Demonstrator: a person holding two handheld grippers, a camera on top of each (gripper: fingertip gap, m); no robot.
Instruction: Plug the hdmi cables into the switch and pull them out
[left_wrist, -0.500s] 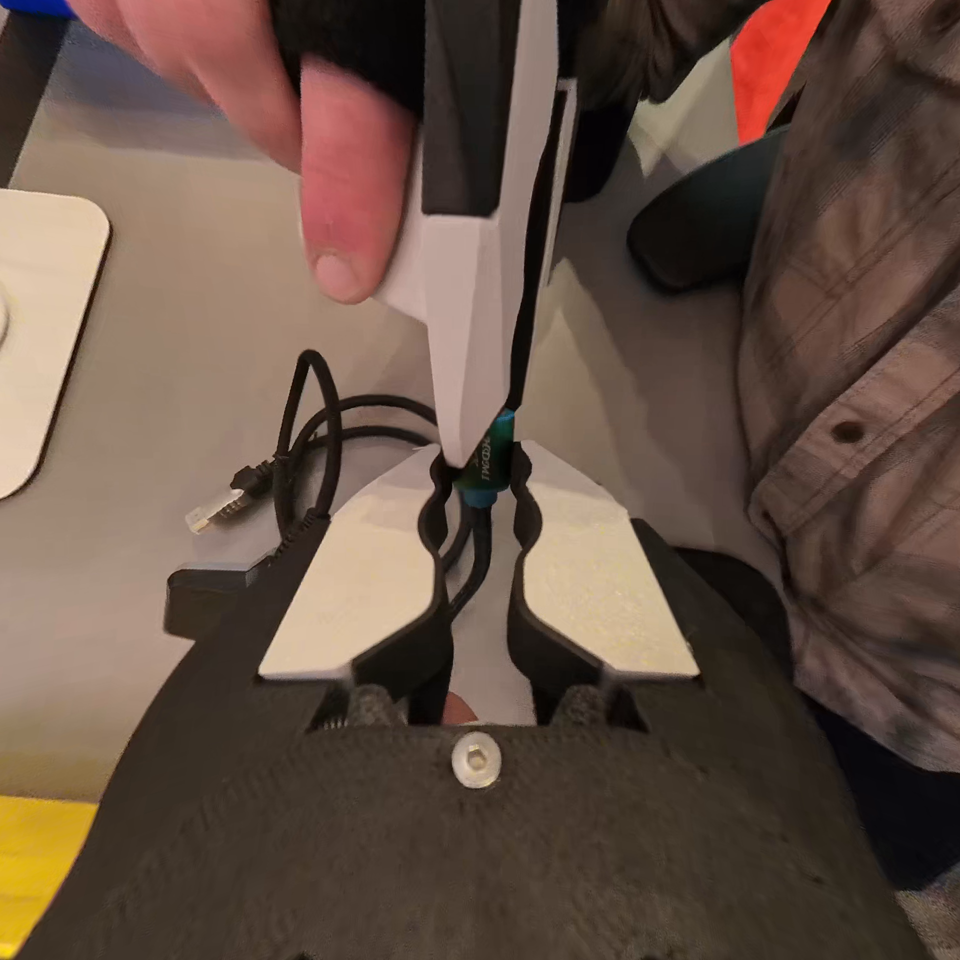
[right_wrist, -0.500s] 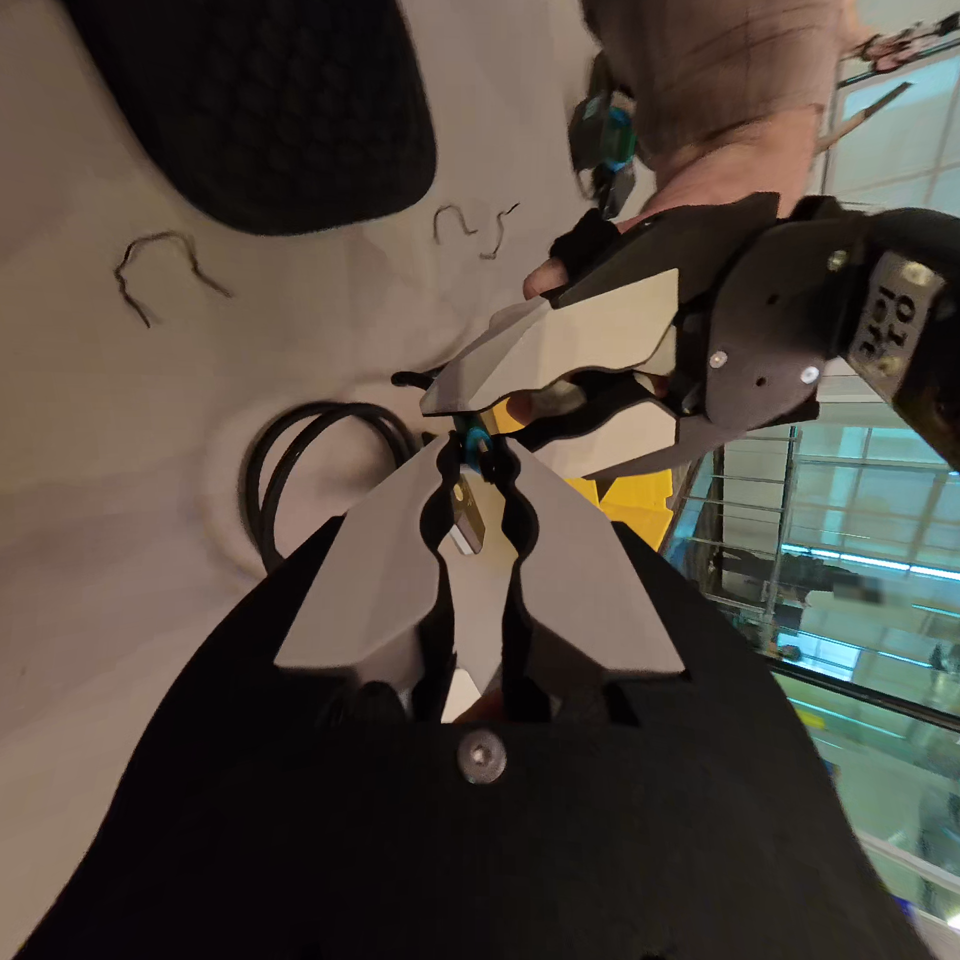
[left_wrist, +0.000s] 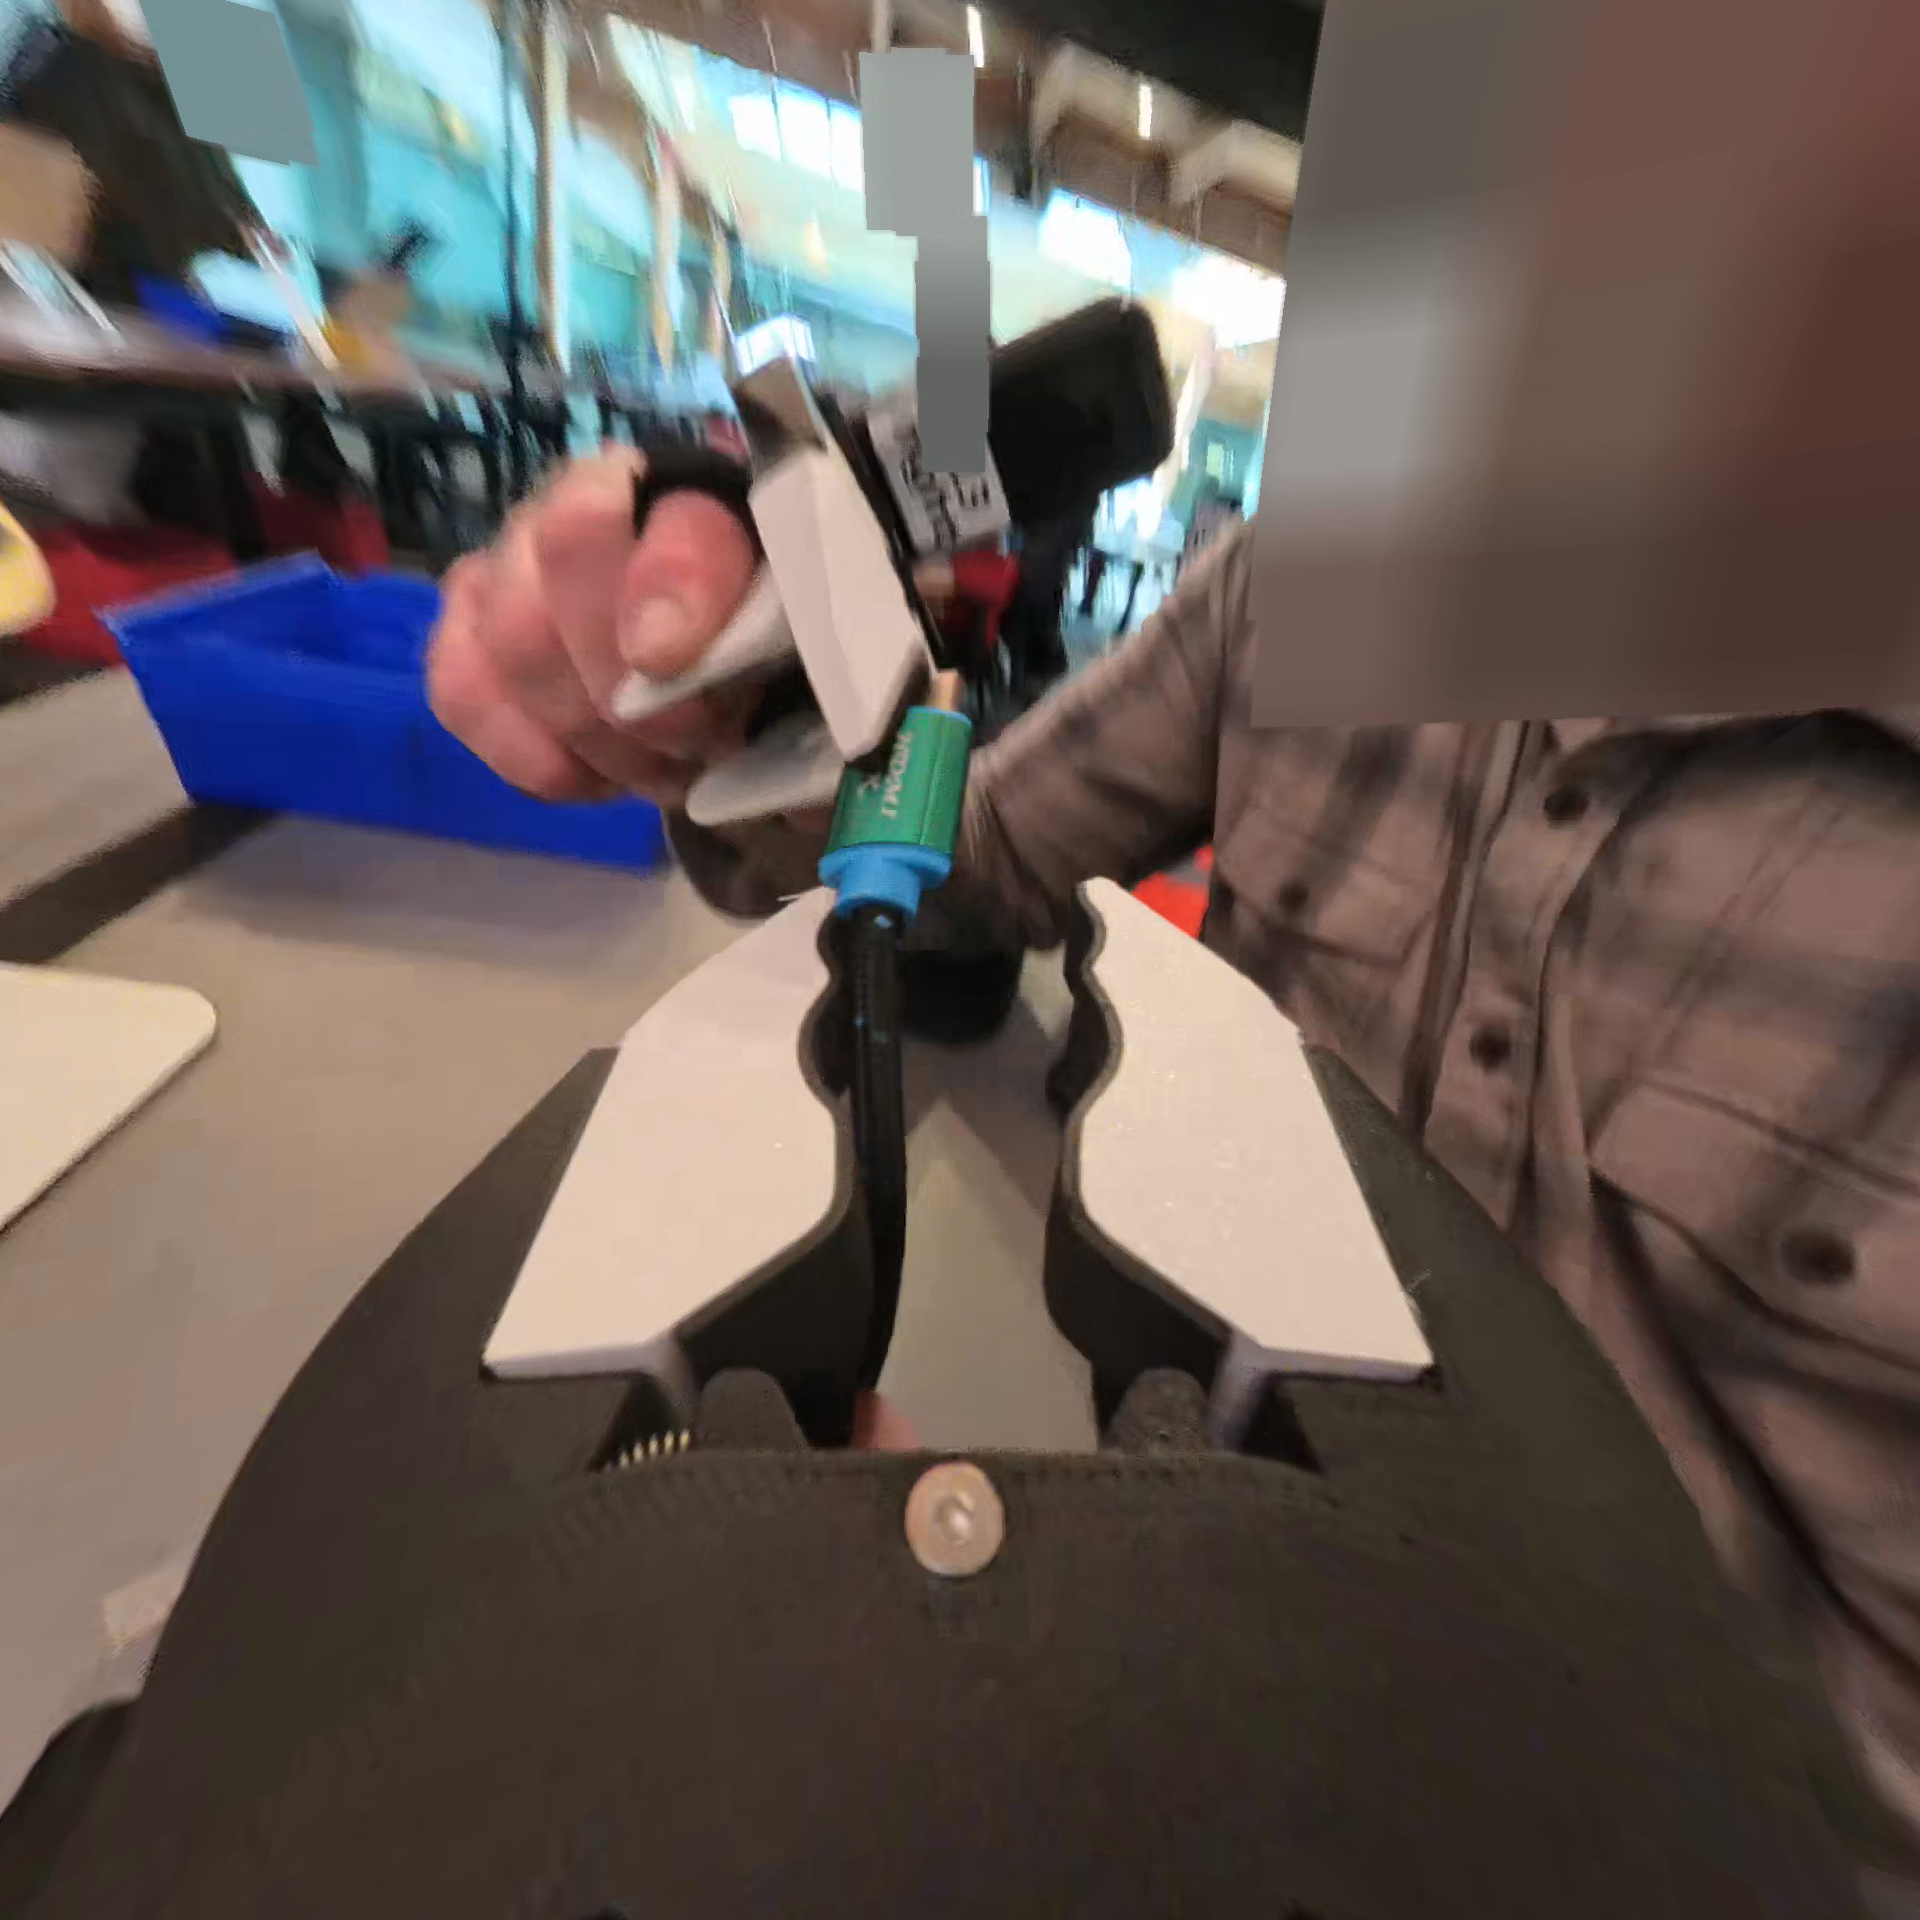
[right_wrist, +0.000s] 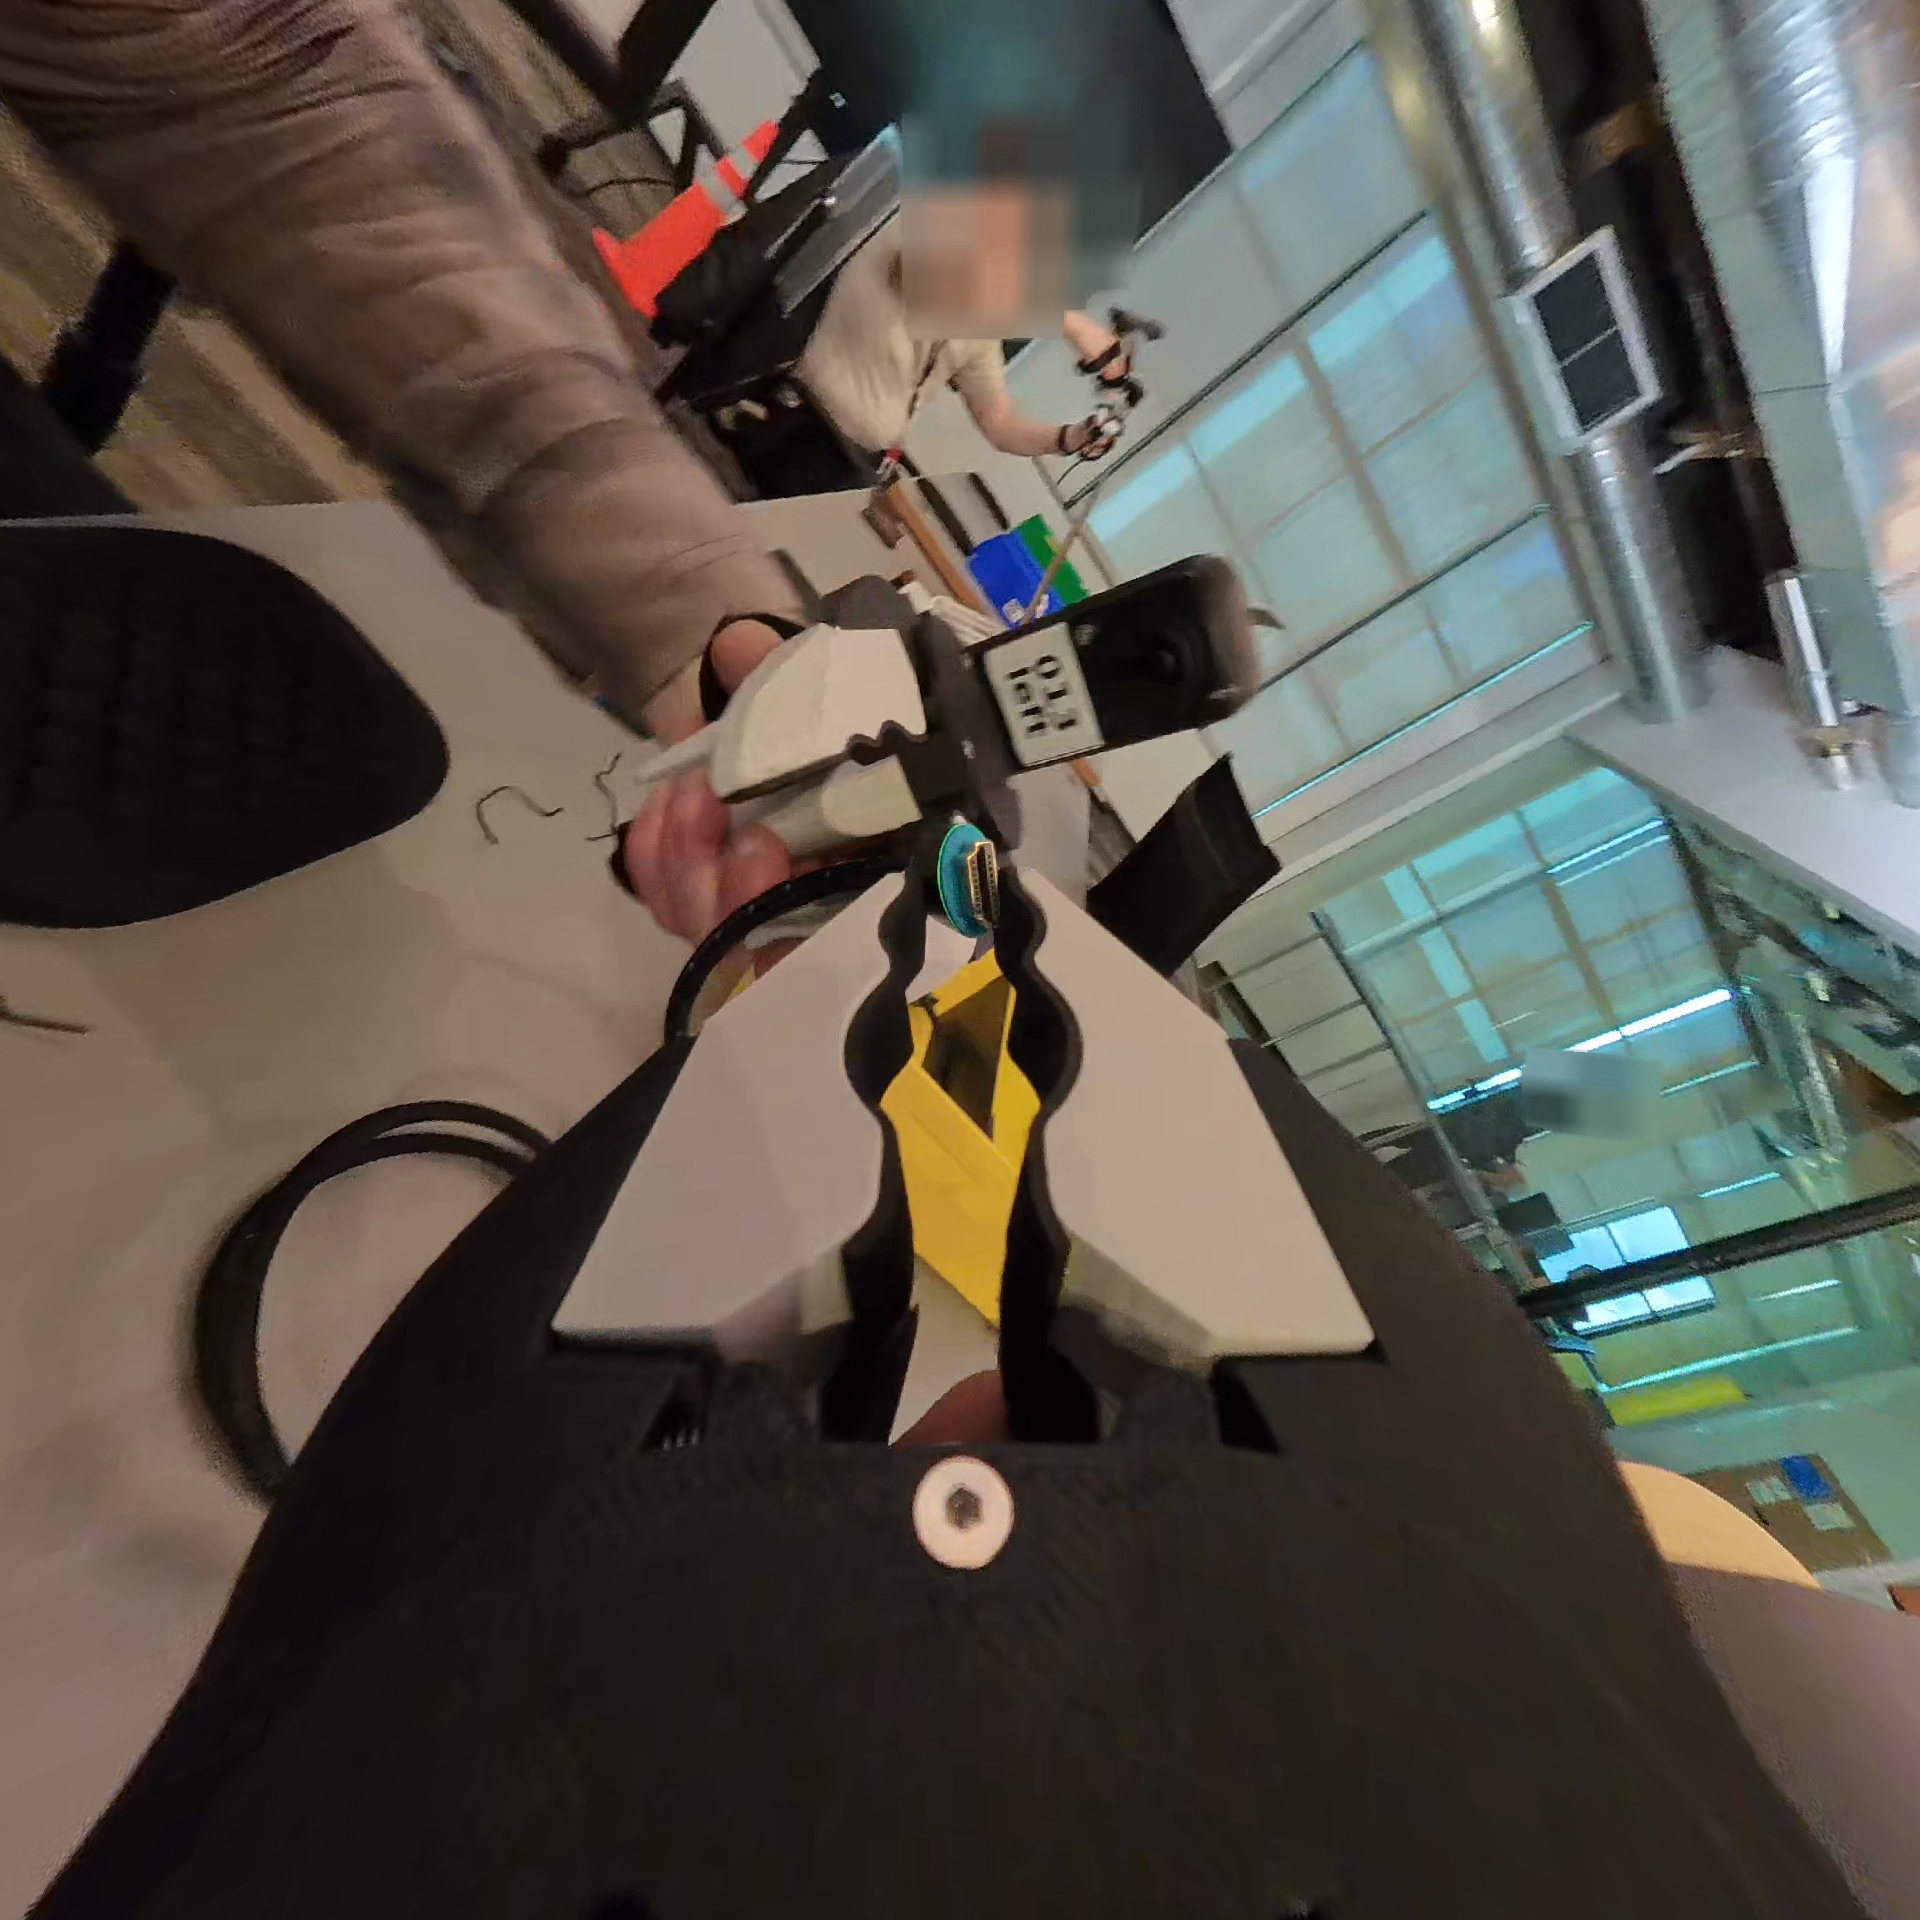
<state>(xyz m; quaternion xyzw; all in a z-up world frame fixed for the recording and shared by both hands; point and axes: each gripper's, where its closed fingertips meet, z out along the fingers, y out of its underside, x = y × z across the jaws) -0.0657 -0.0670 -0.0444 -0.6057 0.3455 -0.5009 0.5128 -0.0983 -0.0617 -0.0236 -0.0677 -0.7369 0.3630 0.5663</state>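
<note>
We get bright, cool daylight thru the big windows (right_wrist: 1382, 540) in the right wrist view; ceiling strip lights glow behind the glass too. In the left wrist view the bkgd is smeared w/ motion blur, and the hand (left_wrist: 582, 644) & far gripper are soft. The green HDMI plug (left_wrist: 902, 779) stays fairly sharp. The grey table (left_wrist: 343, 1049) is evenly lit, shadows soft. Wide-angle bending shows at the edges: window frames curve, the horizon tilts hard. The black gripper bodies near the lens read dark, w/ little detail. Flat mosaic patches cover parts of both views.
</note>
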